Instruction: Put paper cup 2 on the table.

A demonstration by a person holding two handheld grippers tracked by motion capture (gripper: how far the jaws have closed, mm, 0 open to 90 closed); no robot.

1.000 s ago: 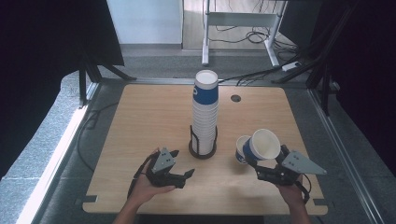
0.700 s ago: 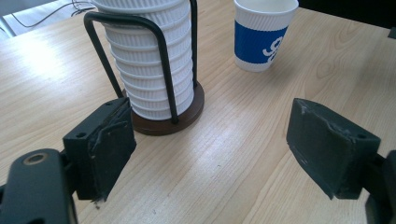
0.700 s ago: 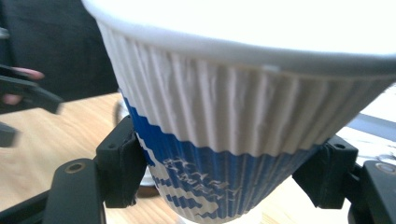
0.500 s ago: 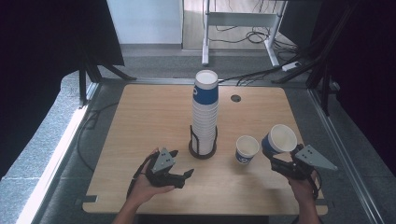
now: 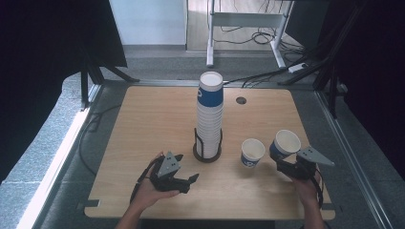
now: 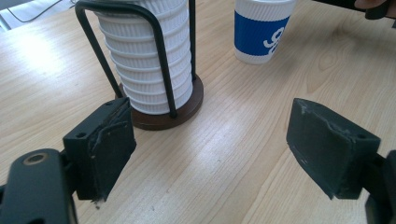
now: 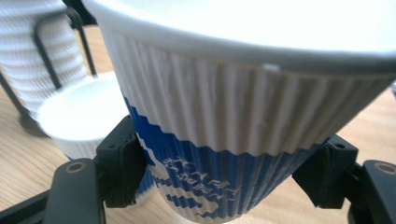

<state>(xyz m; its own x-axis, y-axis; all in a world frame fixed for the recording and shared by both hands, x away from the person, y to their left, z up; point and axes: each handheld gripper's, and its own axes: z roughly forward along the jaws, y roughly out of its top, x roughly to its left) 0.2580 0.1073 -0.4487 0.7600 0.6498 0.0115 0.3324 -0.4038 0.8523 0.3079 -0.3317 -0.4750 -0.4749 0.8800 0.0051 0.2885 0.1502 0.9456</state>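
The right gripper pinched a cup near its bottom, tilted above the bench. Another cup stood just to its left. The left gripper was spread, holding nothing, near the stack. Tipped like that, the held cup could fall over when let go, or bump its neighbour.

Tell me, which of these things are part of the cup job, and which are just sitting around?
Part of the job:
- held cup, clamped in the right gripper
- standing cup on the table
- cup stack in its wire holder

Just around:
- left gripper, open and holding nothing
- cables on the floor beyond the table
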